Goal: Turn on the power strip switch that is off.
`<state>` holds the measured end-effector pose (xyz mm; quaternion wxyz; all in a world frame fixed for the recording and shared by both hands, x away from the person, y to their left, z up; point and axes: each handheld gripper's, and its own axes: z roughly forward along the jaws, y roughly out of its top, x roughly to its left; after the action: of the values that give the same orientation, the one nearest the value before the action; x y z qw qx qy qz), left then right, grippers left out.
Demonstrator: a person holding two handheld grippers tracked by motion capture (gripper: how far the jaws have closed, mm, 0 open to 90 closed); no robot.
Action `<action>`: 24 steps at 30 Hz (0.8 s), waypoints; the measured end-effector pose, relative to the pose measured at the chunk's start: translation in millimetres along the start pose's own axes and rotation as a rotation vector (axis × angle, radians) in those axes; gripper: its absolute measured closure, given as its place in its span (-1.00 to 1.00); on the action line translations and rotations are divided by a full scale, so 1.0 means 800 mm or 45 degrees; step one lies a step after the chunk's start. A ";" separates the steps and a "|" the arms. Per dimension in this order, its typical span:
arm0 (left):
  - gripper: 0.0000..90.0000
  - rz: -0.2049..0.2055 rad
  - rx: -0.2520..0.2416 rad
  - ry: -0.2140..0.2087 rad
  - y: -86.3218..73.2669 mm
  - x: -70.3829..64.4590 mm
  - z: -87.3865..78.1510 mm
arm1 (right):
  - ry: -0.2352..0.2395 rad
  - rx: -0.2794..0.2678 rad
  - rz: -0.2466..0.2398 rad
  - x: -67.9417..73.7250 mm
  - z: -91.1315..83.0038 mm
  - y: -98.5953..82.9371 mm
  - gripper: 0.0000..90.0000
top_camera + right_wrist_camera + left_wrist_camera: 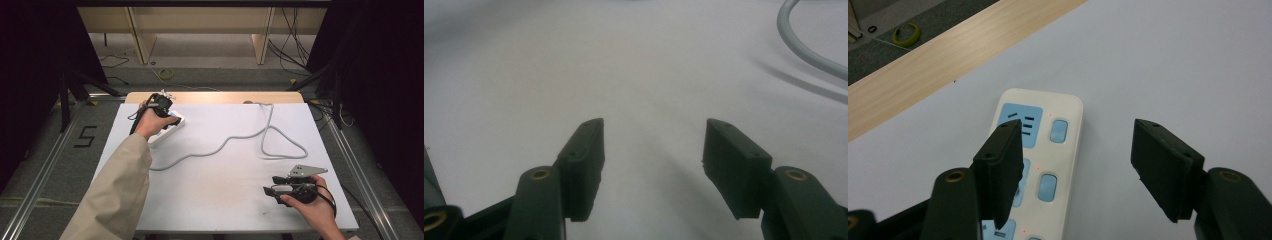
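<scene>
A white power strip point(167, 131) with blue sockets and blue switches point(1040, 150) lies at the table's far left. Its grey cable point(235, 139) snakes across the white table top to the far right. My left gripper point(167, 116) hovers just over the strip; in the left gripper view my left gripper point(1075, 172) stands open, its left jaw over the sockets, nothing held between the jaws. At the near right my right gripper point(271, 187) rests low over bare table, and in the right gripper view my right gripper point(651, 170) is open and empty.
The white table top point(220, 190) has a wooden strip point(215, 97) along its far edge. The grey cable point(809, 50) loops close to the right gripper's far side. Floor cables and a yellow-green ring point(166, 74) lie beyond the table.
</scene>
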<state>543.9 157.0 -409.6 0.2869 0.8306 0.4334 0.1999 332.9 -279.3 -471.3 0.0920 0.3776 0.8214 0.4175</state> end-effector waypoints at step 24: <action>-0.46 0.125 -0.197 -0.192 -0.057 -0.070 -0.057 | -0.002 -0.002 0.002 -0.001 0.000 0.000 -0.09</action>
<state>459.7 144.9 -409.4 0.3718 0.8389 0.3526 0.1837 333.5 -279.5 -471.6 0.0927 0.3784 0.8207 0.4180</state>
